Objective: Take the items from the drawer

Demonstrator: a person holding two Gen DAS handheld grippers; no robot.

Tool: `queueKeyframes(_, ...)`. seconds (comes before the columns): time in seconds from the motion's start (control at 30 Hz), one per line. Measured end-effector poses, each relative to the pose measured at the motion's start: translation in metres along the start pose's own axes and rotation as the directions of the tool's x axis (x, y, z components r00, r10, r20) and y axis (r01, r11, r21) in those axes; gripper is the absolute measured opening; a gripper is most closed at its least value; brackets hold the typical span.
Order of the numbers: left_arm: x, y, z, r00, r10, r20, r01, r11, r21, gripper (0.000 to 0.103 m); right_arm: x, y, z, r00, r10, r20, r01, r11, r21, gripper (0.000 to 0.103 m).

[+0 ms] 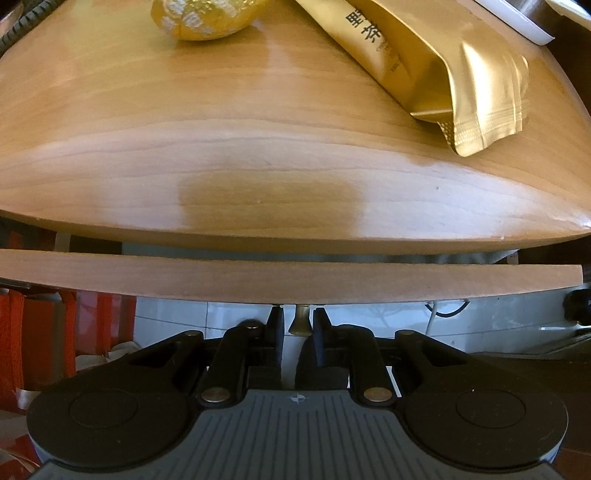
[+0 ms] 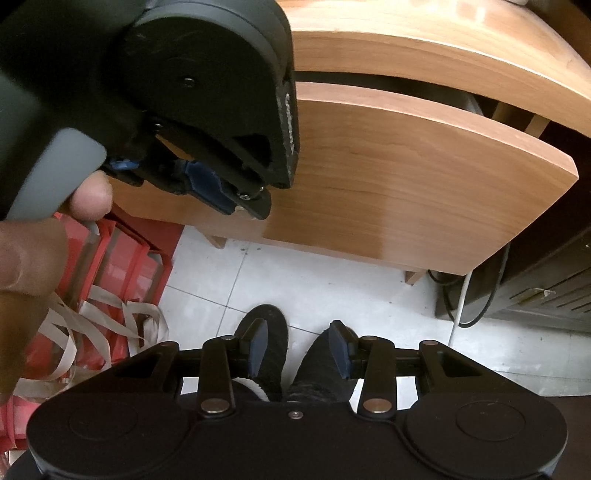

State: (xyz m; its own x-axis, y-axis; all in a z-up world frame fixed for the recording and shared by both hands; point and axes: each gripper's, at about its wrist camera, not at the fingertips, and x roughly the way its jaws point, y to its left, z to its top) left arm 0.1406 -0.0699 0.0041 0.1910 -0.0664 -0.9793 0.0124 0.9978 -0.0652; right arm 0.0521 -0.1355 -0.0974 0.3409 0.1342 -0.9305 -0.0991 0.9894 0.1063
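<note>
The wooden drawer front (image 1: 280, 275) stands slightly out from the cabinet, under the wooden top (image 1: 258, 147). My left gripper (image 1: 299, 325) is shut on the small brass drawer knob (image 1: 301, 321) below the front's edge. In the right wrist view the drawer front (image 2: 406, 177) shows pulled out a little, with the left gripper's body (image 2: 207, 92) against it. My right gripper (image 2: 299, 343) is open and empty, held low over the tiled floor, apart from the drawer. The drawer's inside is hidden.
A gold foil tea pouch (image 1: 424, 66) and a gold patterned round packet (image 1: 199, 18) lie on the cabinet top. Red bags with pale ribbon handles (image 2: 110, 280) stand left of the cabinet. Cables (image 2: 465, 291) and a dark cabinet (image 2: 546, 288) are at the right. My feet (image 2: 269, 332) are below.
</note>
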Motion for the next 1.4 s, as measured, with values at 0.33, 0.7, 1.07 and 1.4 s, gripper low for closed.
queueKeyframes(0.33, -0.009, 0.006, -0.014, 1.000, 0.008, -0.007, -0.009, 1.000, -0.021, 0.014, 0.011, -0.001, 0.005, 1.000, 0.015, -0.004, -0.015, 1.000, -0.024, 0.037)
queueKeyframes(0.7, -0.019, 0.011, -0.025, 1.000, 0.017, 0.020, -0.017, 1.000, -0.008, 0.014, 0.010, -0.001, 0.009, 1.000, 0.023, -0.006, -0.023, 0.999, -0.043, 0.037)
queueKeyframes(1.07, -0.040, 0.020, -0.045, 0.999, 0.021, 0.047, -0.023, 0.999, 0.040, 0.016, 0.007, 0.008, 0.011, 1.000, 0.004, 0.001, -0.004, 0.999, -0.039, 0.037)
queueKeyframes(1.4, -0.021, 0.013, 0.030, 0.996, 0.047, 0.072, -0.051, 0.997, 0.051, 0.016, -0.002, 0.011, 0.009, 1.000, -0.014, 0.013, 0.014, 0.999, -0.029, 0.037)
